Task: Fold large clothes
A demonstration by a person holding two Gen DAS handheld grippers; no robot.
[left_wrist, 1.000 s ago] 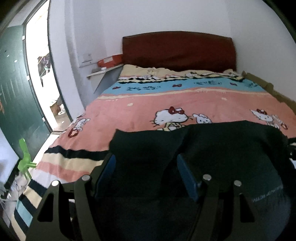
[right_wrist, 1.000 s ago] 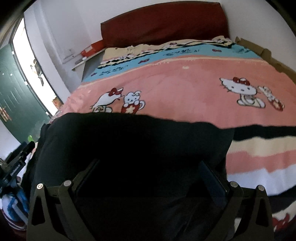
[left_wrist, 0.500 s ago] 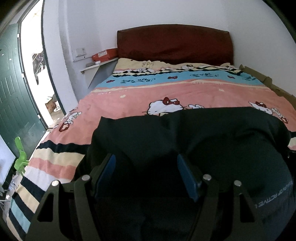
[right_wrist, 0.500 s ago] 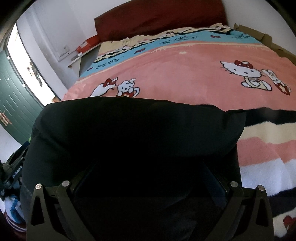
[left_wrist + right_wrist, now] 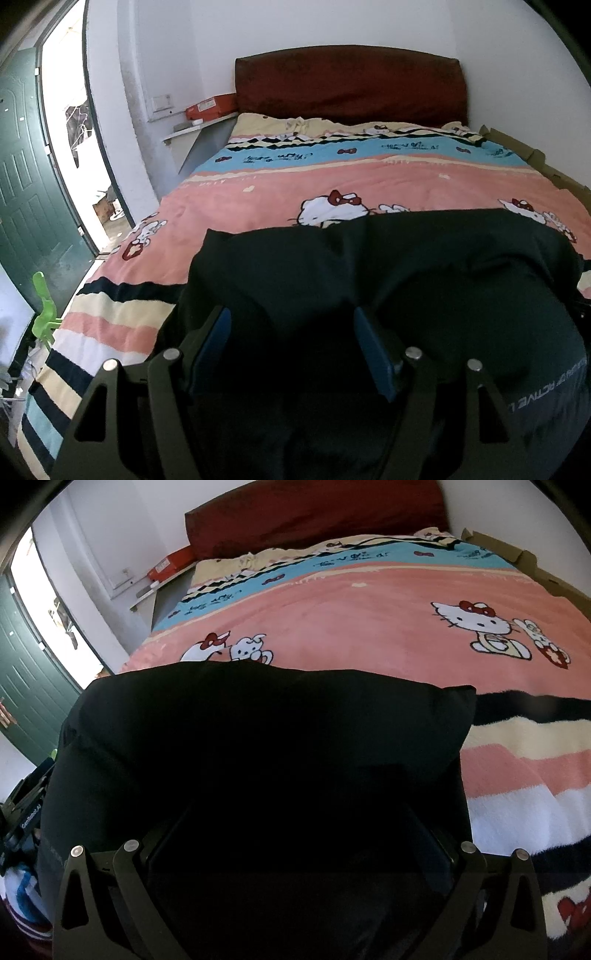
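Black garment (image 5: 424, 280) lay bunched on the bed (image 5: 369, 181), filling six o'clock in both views. Left hand-held gripper (image 5: 291, 343) stood wide with cloth heaped between its fingers; right hand-held gripper (image 5: 295, 834) was cloth-covered, its spread untellable.

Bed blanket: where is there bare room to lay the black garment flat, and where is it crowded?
Free: the pink band of the blanket between the black garment and the blue stripe, and the striped part right of the garment in the right wrist view. Crowded: the near edge, where the garment drapes over the left gripper and right gripper.
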